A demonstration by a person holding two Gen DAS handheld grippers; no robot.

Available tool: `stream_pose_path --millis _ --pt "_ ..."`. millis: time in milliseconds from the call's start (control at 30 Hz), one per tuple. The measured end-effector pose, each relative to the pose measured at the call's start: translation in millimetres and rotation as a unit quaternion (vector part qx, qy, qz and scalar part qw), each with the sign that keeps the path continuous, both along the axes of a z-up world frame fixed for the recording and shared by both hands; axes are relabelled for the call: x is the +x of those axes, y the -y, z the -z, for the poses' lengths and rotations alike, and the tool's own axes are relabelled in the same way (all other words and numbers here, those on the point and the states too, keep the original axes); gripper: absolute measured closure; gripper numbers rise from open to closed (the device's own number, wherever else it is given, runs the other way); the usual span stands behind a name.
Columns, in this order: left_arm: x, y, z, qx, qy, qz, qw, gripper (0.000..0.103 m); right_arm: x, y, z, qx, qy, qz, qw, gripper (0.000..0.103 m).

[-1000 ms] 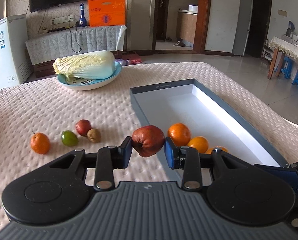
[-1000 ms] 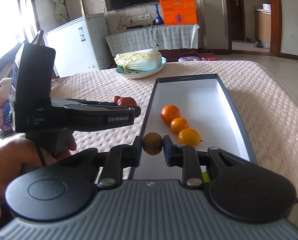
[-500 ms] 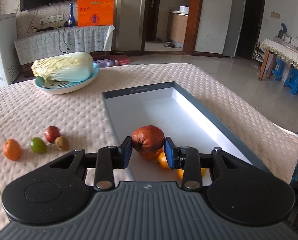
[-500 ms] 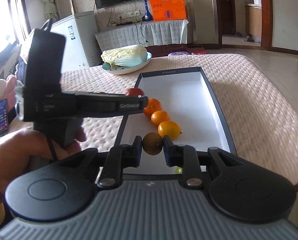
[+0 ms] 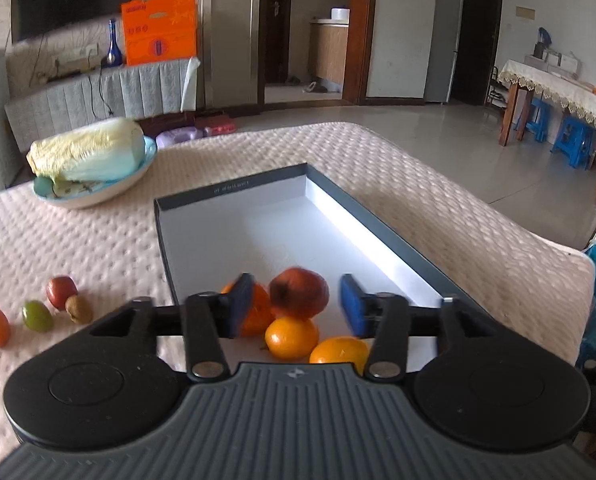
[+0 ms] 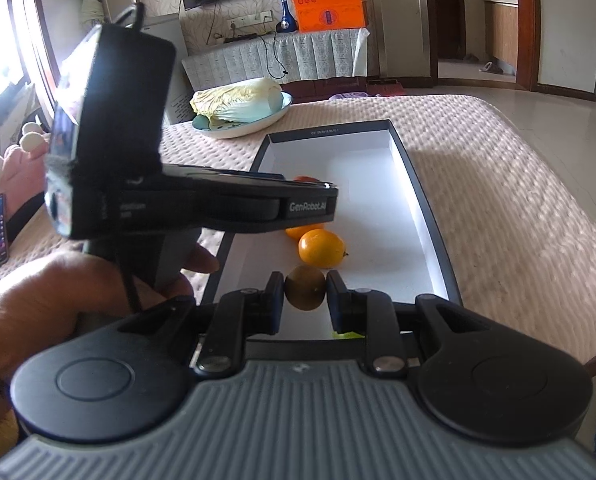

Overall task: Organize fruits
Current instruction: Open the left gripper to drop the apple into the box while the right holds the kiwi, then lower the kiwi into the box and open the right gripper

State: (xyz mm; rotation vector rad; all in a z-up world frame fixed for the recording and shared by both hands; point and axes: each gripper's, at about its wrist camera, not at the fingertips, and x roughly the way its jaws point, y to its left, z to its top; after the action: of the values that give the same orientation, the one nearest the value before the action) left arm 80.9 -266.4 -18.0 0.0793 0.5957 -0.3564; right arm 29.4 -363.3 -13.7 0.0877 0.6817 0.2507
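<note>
While your spread left gripper (image 5: 296, 306) frees a red fruit (image 5: 299, 293) beside three oranges (image 5: 292, 338) in the box (image 5: 377, 224), your right gripper (image 6: 305, 294) clamps a brown fruit (image 6: 305, 287), and four fruits (image 5: 38, 315) wait at nine o'clock.

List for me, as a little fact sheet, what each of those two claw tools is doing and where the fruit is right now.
left gripper: open, over the box
red fruit: between the open fingers, untouched, among the oranges
right gripper: shut on brown fruit
box: three oranges inside
tablecloth: four small fruits loose left of the box
bowl: cabbage
</note>
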Motion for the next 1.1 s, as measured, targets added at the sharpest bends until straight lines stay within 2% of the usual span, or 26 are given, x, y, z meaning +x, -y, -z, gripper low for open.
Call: stream_pose_path --millis 400,700,967,1100 --pt "-7.9 -17.6 -10.3 -0.001 0.016 -0.008 0.9998 0.039 12.7 6.8 3.9 -0.004 0.009 0.024 1.0 0.077" --pt "-11.8 -45.7 -17.1 -0.013 0.011 -0.031 0.9994 0.039 25.0 6.3 5.9 -0.008 0.024 0.04 0.999 0.076" --pt "-19.3 -58.8 -19.8 -0.007 0.01 -0.036 0.9993 0.039 36.2 -2.7 8.1 -0.013 0.028 0.033 0.999 0.076" --pt "-21.8 -63.3 -18.5 -0.003 0.006 -0.036 0.9993 0.035 38.7 -4.5 8.1 -0.012 0.029 0.037 0.999 0.076"
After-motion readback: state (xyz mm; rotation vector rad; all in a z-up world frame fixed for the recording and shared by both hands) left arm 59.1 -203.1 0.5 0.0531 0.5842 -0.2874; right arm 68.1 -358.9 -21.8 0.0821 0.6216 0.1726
